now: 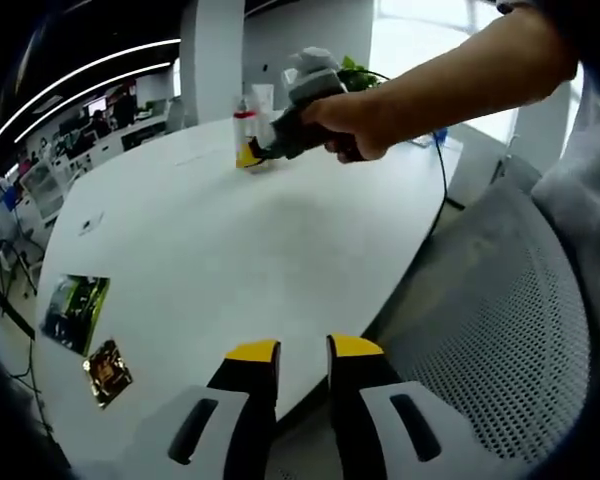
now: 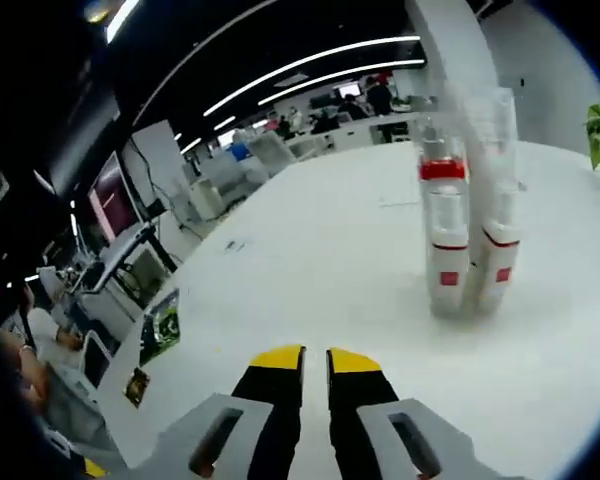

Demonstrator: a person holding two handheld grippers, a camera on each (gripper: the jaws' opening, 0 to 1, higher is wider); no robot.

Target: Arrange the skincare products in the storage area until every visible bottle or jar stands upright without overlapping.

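Two clear bottles with red caps and red bands stand upright on the white table, touching side by side: one on the left, the other just right of it. My right gripper is shut and empty, a short way in front of them. In the left gripper view the bottles stand at the table's far side, and a person's hand holds the right gripper with its yellow tips at their base. My left gripper hangs over the table's near edge, its jaws almost together with nothing between them.
A green packet and a small gold packet lie on the table's left part. A grey mesh chair stands beside the table's right edge. At the far edge are a green plant and a cable.
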